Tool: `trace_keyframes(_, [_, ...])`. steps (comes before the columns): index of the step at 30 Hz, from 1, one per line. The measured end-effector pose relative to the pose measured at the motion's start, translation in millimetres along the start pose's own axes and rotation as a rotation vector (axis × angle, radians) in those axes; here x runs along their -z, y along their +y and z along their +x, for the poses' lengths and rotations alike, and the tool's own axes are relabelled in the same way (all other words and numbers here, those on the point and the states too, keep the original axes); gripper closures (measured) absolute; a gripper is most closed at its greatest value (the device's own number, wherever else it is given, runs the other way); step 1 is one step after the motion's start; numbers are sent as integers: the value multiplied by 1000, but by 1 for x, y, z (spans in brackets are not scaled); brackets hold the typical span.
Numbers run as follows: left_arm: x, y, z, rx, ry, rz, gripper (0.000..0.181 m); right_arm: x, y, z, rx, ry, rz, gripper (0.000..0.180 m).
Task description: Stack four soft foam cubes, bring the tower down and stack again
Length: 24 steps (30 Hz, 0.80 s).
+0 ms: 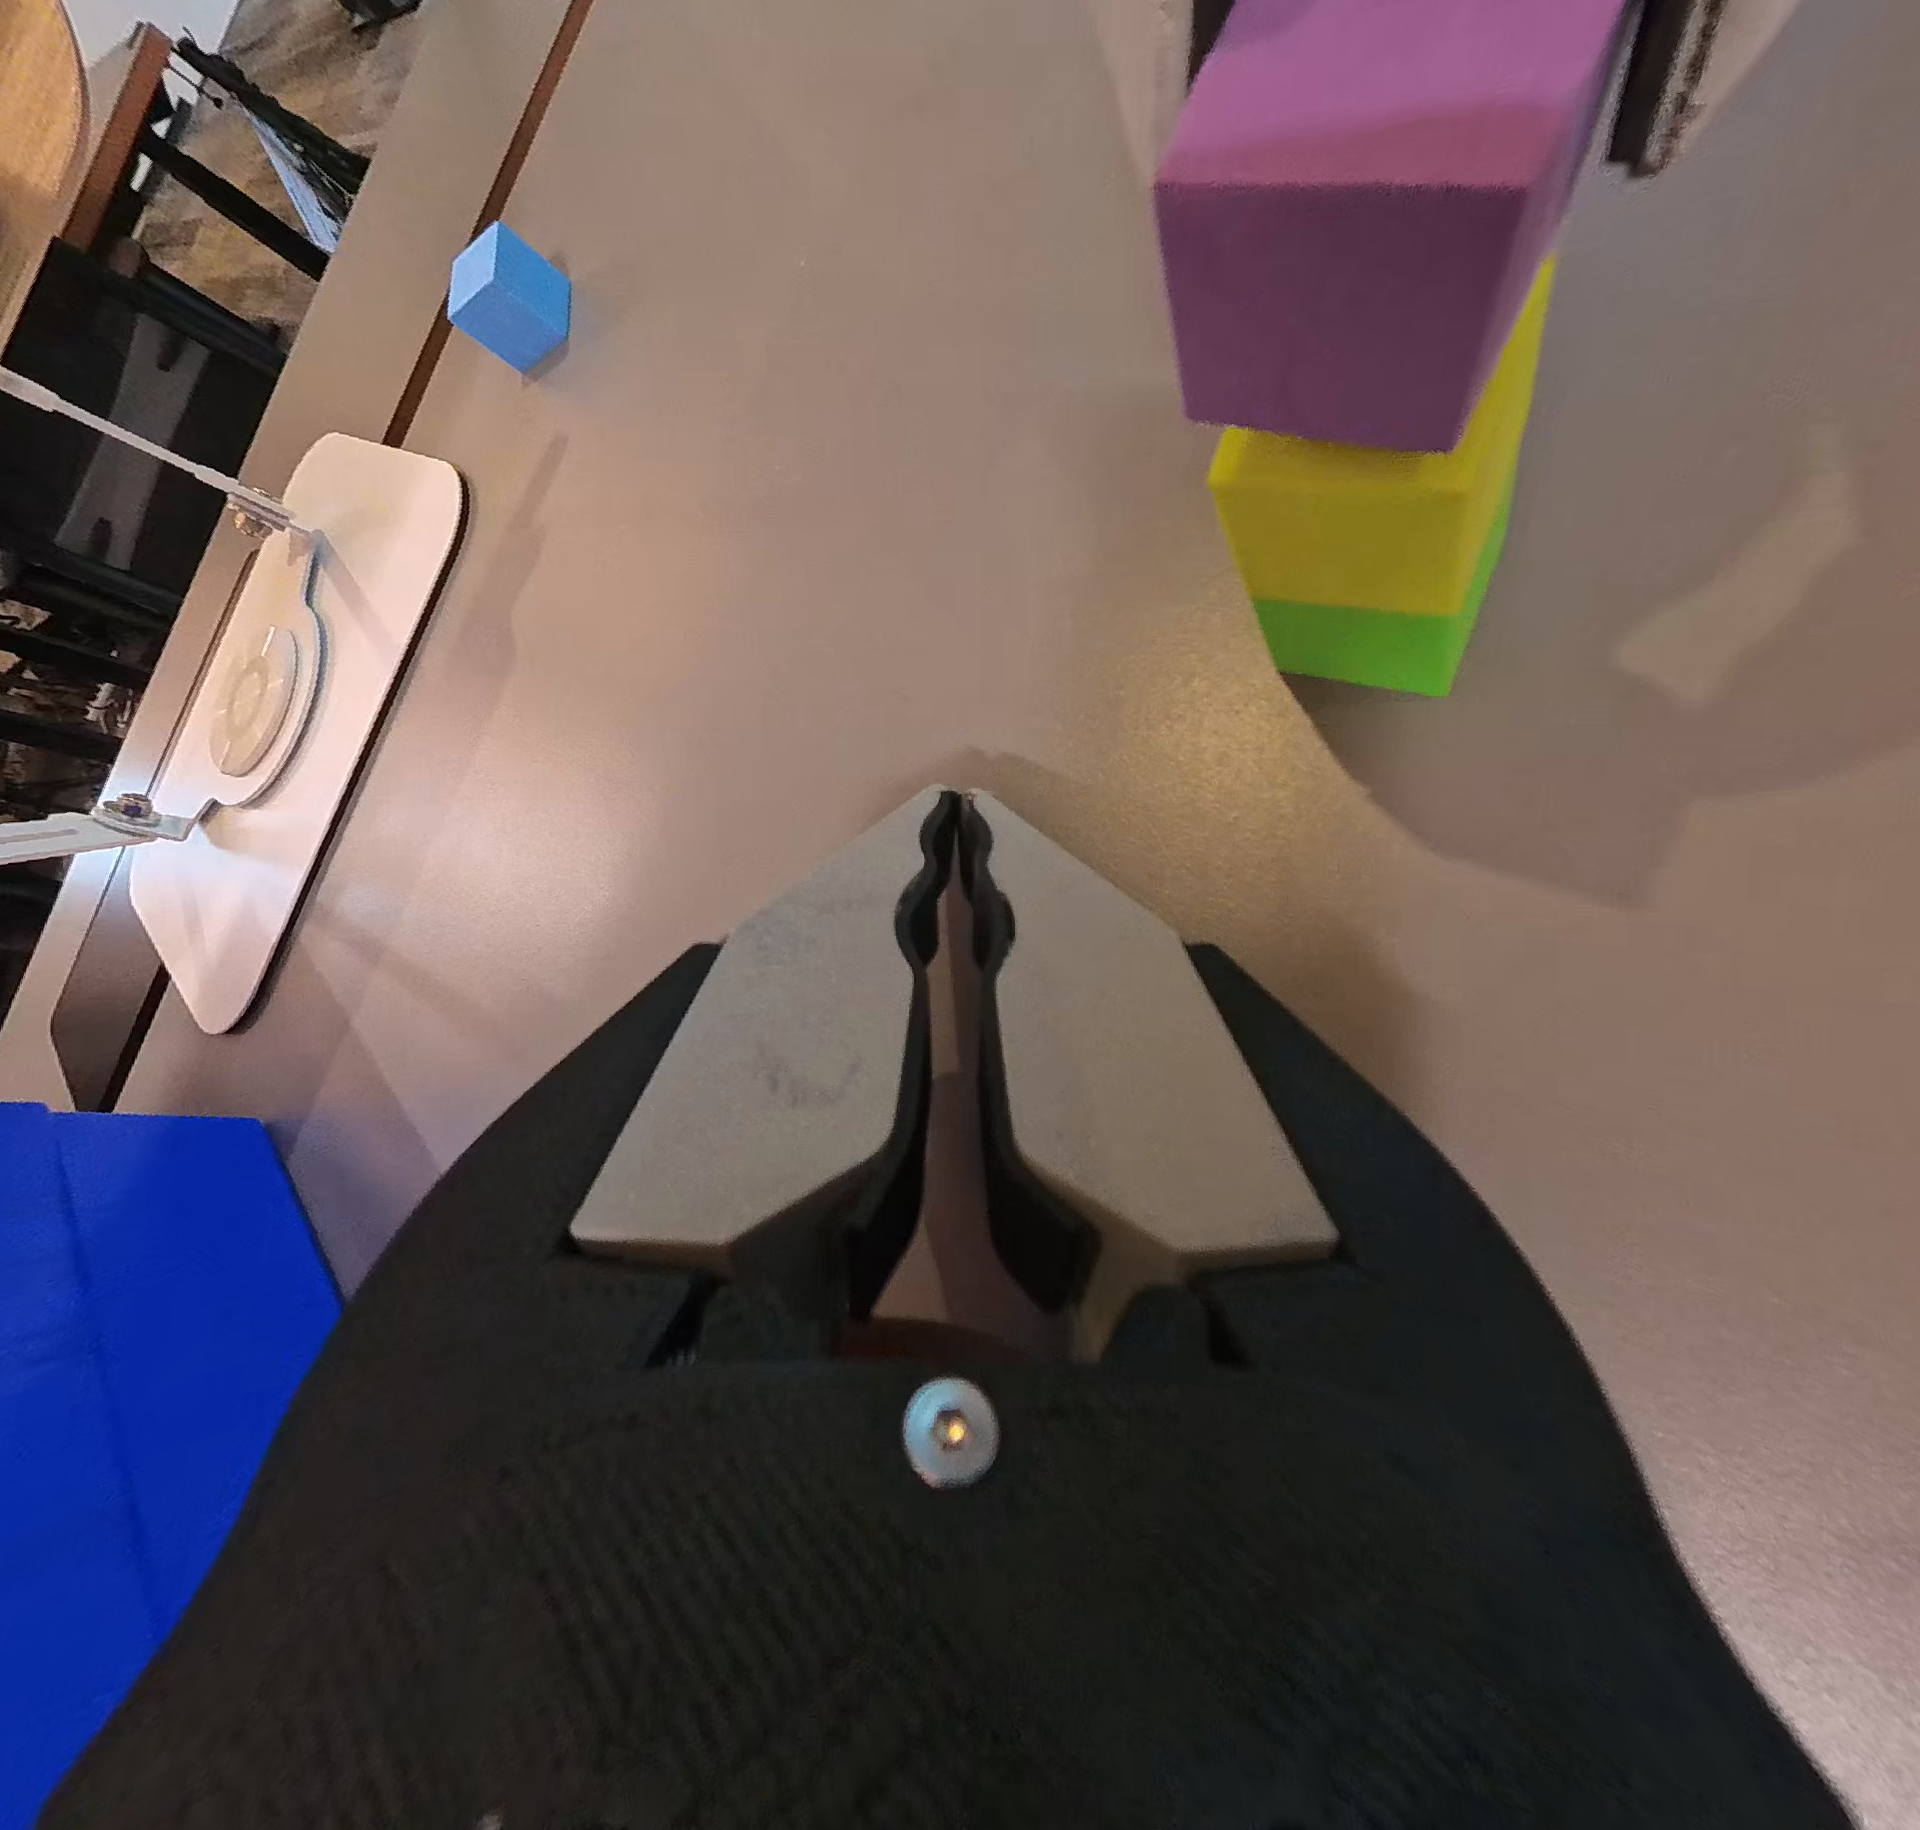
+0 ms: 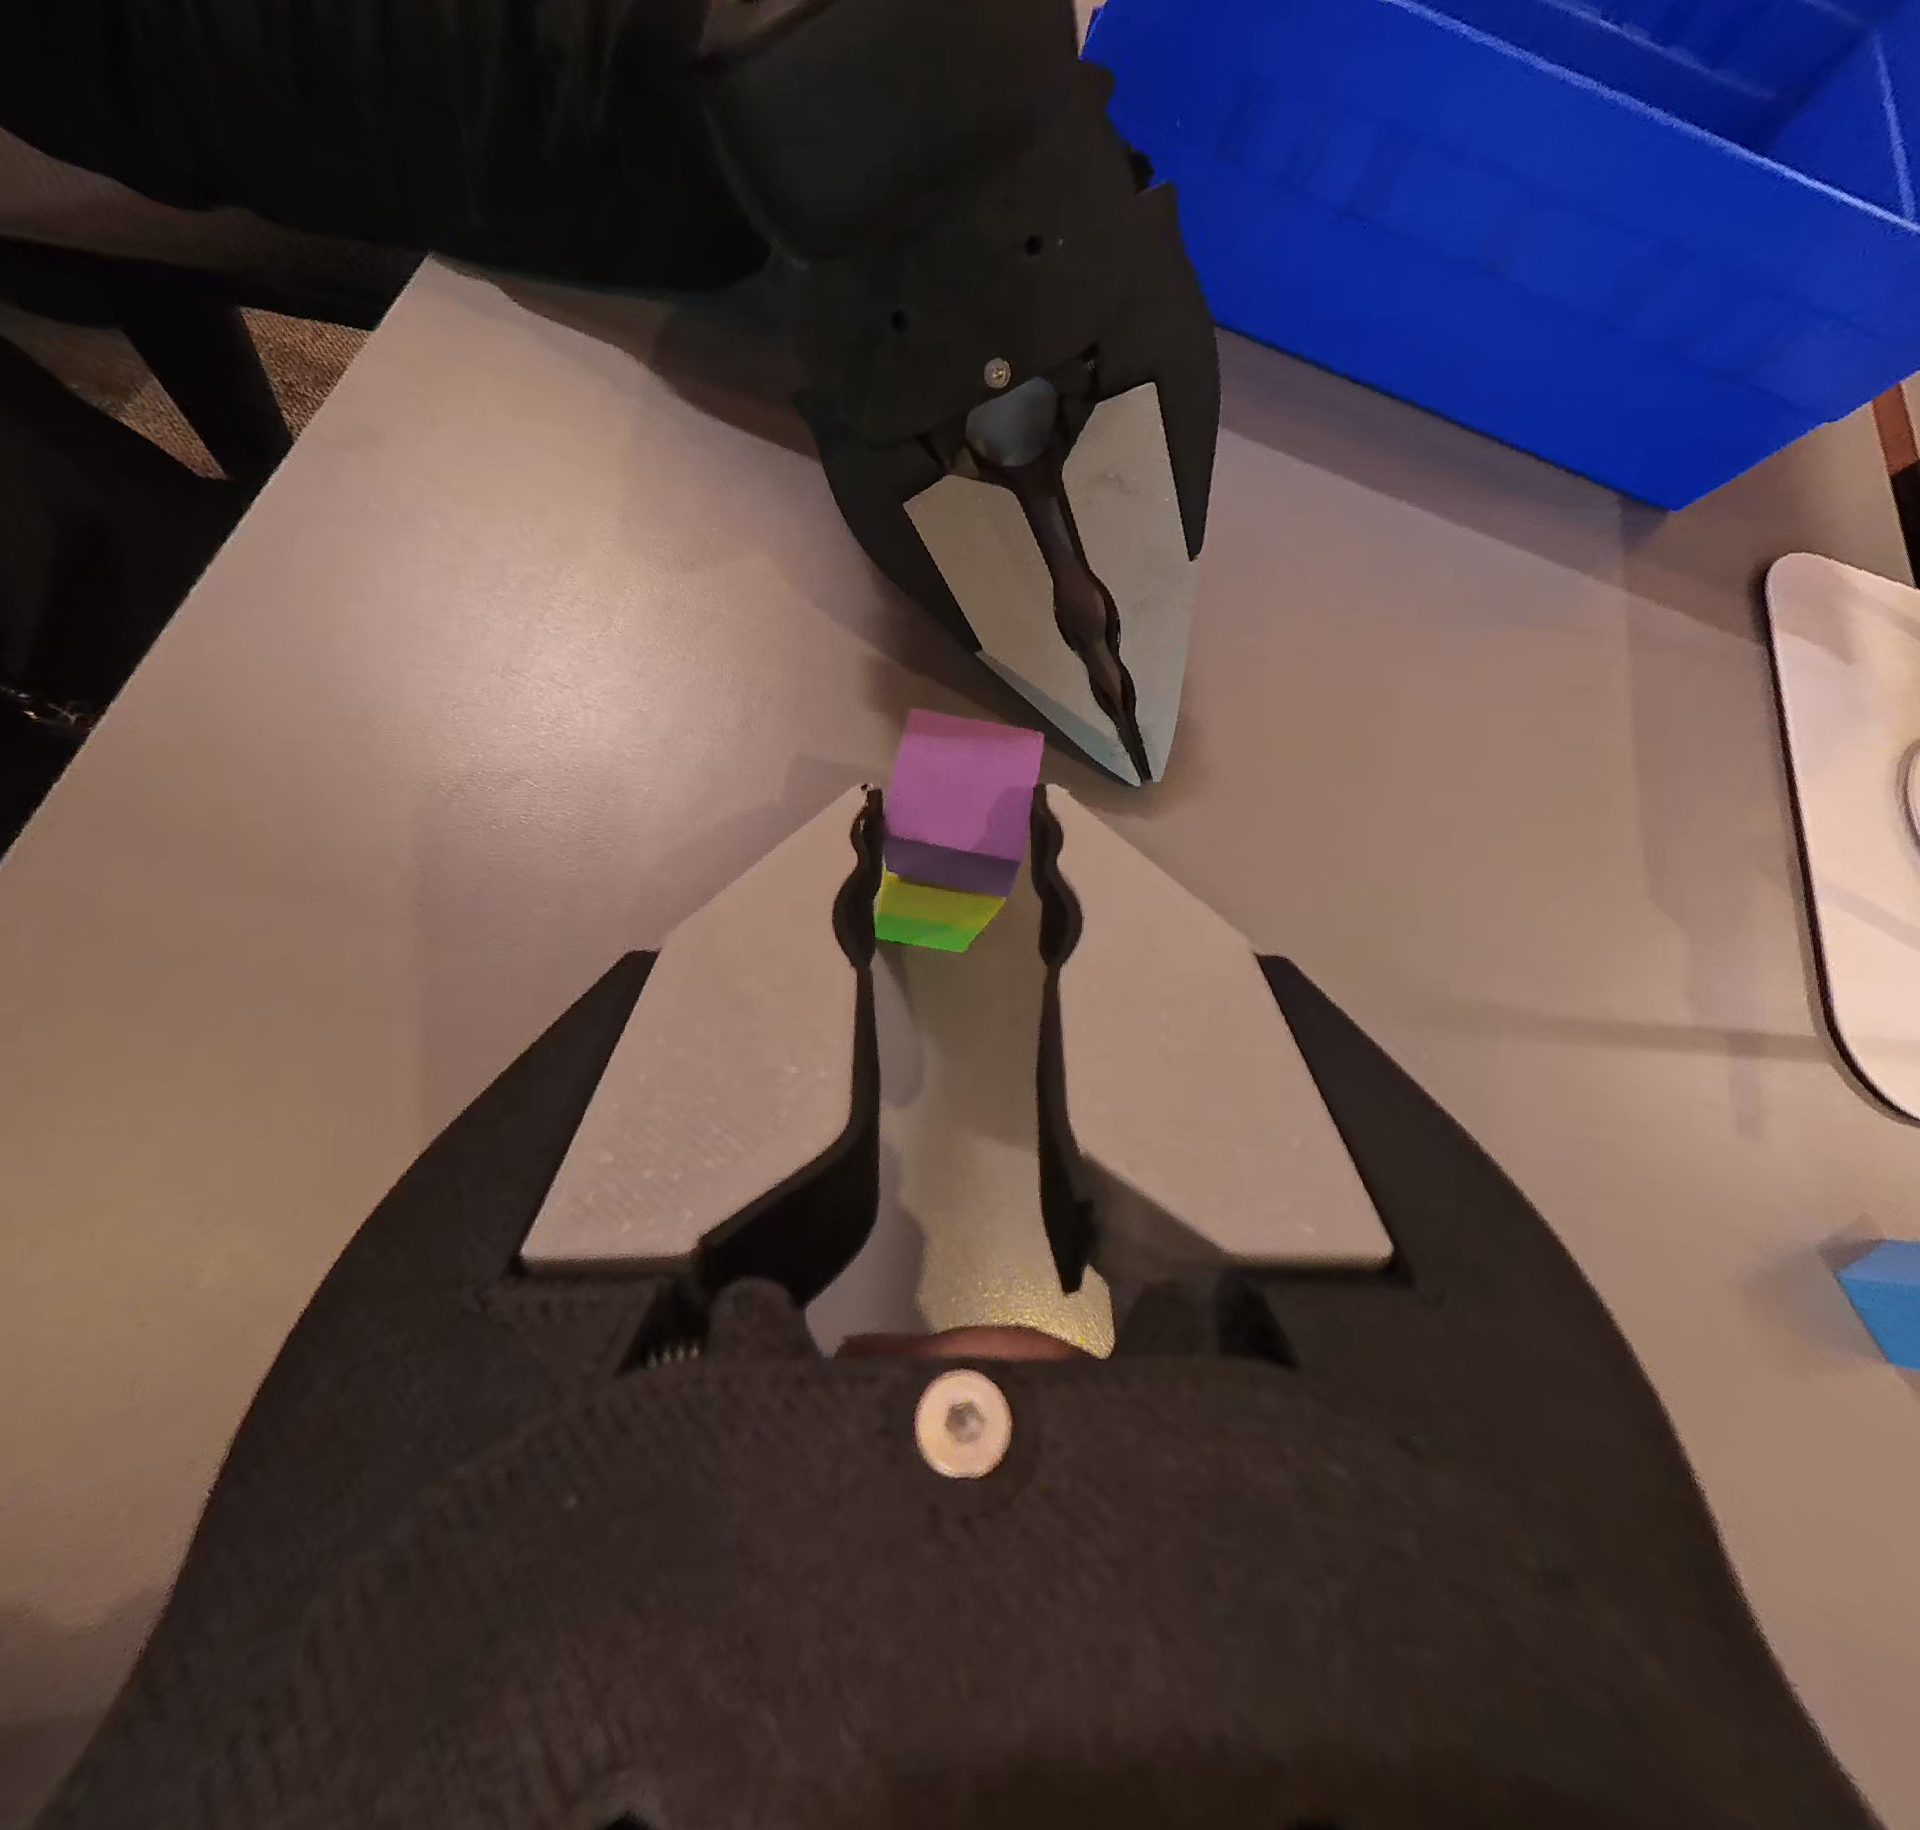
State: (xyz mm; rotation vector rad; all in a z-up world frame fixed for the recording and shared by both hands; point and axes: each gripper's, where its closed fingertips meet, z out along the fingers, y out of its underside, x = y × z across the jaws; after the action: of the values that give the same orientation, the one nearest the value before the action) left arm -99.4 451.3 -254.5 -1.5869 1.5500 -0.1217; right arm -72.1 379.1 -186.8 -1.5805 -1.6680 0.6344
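Note:
A yellow cube [image 1: 1351, 523] sits on a green cube [image 1: 1361, 642] on the grey table [image 1: 831, 430]. My right gripper [image 2: 956, 809] is shut on a purple cube [image 2: 961, 793] and holds it right over the yellow cube [image 2: 935, 897]; I cannot tell whether they touch. In the left wrist view the purple cube [image 1: 1340, 253] is squeezed between the right gripper's fingers [image 1: 1673, 45]. My left gripper [image 1: 958, 801] is shut and empty, its tip low over the table just beside the stack [image 2: 1138, 767]. A light blue cube [image 1: 509, 297] lies apart near the table edge [image 2: 1886, 1297].
A blue plastic bin [image 2: 1507, 170] stands on the table behind my left gripper and shows at the lower left of the left wrist view [image 1: 125, 1365]. A white rounded base plate [image 1: 312, 720] with metal brackets lies near the table edge. Dark chairs stand beyond the table. One gripper's finger ends stand about 10 cm off the other's.

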Motion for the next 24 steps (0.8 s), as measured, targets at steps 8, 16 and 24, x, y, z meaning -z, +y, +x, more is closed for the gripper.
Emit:
trace_keyframes(8, [0,0,0,-2,-2,0,181,0,0,-1,3,-6,-1,154])
trace_keyframes(16, [0,0,0,-4,-5,0,181,-2,1,-1,18,-1,-7,154])
trace_keyframes(24, [0,0,-1,-7,-8,1,181,-1,3,0,10,-2,-4,154])
